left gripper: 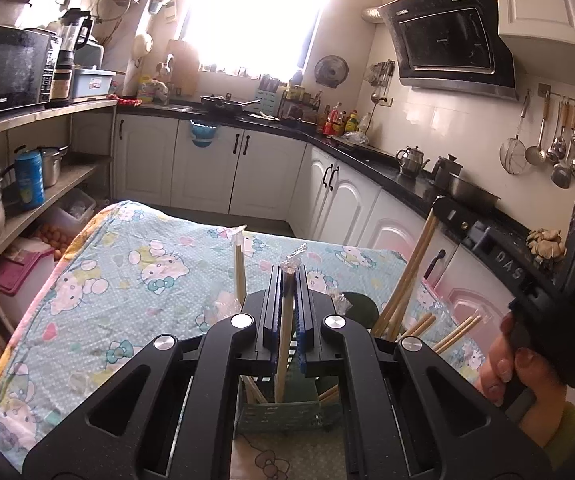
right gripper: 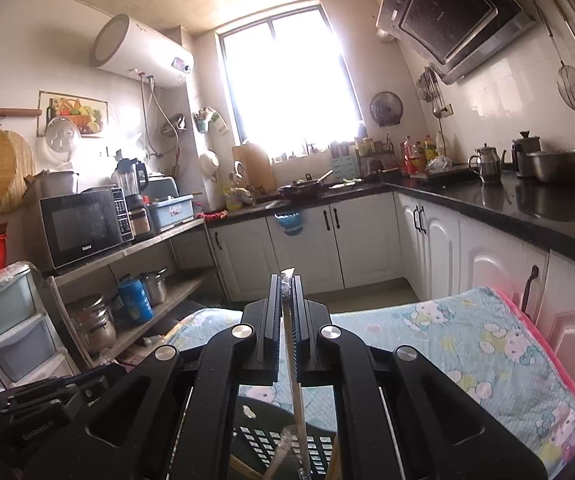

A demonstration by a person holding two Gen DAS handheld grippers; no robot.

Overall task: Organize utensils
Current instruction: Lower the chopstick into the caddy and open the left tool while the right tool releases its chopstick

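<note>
My left gripper is shut on a plastic-wrapped pair of wooden chopsticks. They stand upright, with the lower end inside a green perforated utensil holder. More wrapped chopsticks stand or lean in the holder. At the right of this view, a hand holds my right gripper, which clamps the top of another pair of chopsticks slanting down toward the holder. In the right wrist view, my right gripper is shut on that wrapped pair above the dark perforated holder.
The holder stands on a table under a blue cartoon-cat cloth. White cabinets and a black counter with pots run behind and to the right. A shelf with a microwave stands on the left. Ladles hang on a wall rail.
</note>
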